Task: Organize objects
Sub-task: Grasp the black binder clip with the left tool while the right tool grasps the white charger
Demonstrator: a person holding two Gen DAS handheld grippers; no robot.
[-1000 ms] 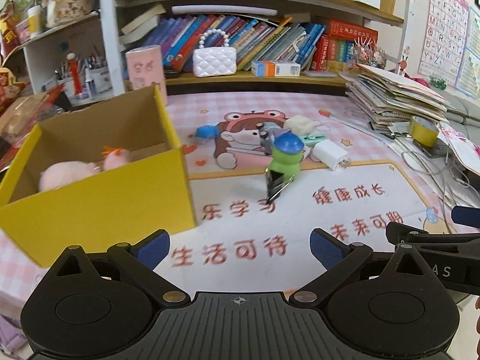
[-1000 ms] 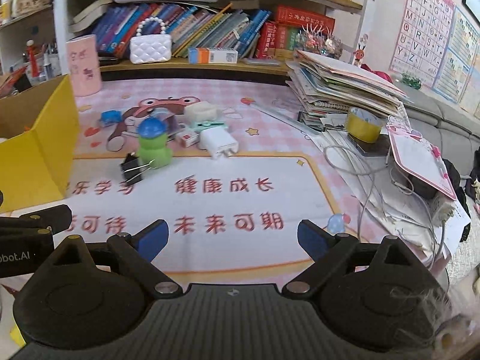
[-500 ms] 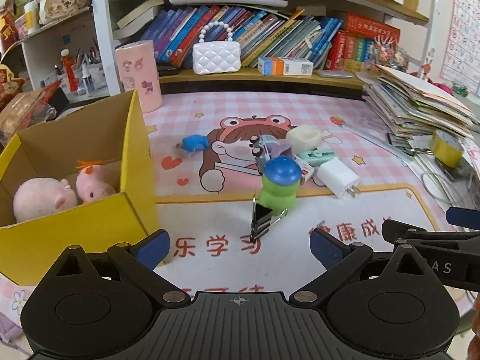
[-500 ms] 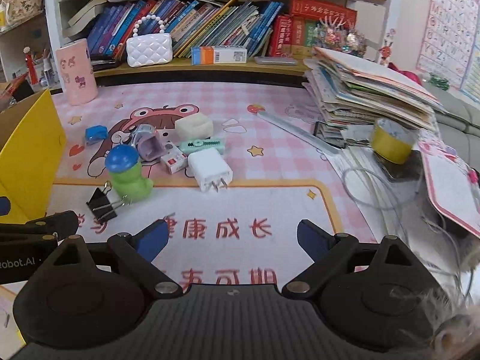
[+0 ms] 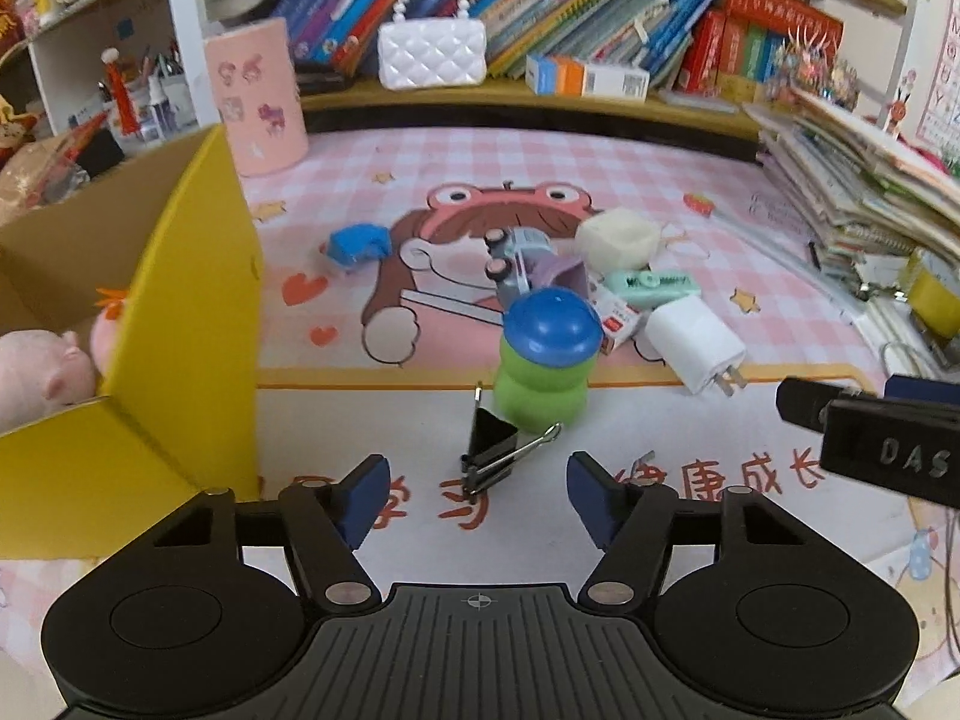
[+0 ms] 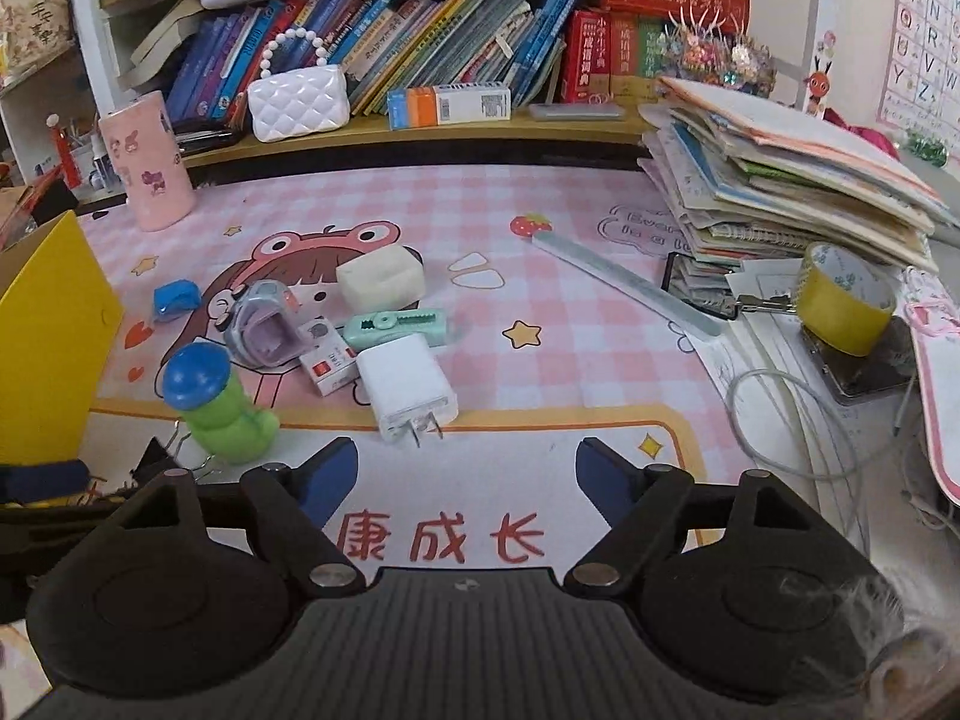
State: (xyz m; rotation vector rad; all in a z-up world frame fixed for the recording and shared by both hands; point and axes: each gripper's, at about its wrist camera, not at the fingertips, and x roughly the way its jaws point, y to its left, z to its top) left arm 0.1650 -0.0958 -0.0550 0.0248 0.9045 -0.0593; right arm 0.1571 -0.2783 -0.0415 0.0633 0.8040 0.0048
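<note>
Box [image 5: 180,312] open, holding pink plush pigs [image 5: 36,360]. Left gripper [image 5: 474,501] narrowing around clip [image 5: 492,450], untouched; right gripper [image 6: 465,471] narrowing, empty.

Rear shelf: a row of books [image 6: 420,36], a white quilted handbag [image 6: 298,99] with a bead handle, and an orange-and-white carton [image 6: 447,105] lying flat. A pink cylindrical holder [image 6: 147,159] stands upright at 10 o'clock. A paper stack [image 6: 792,174] sits at 2 o'clock; a yellow tape roll [image 6: 846,300] lies just below it.
</note>
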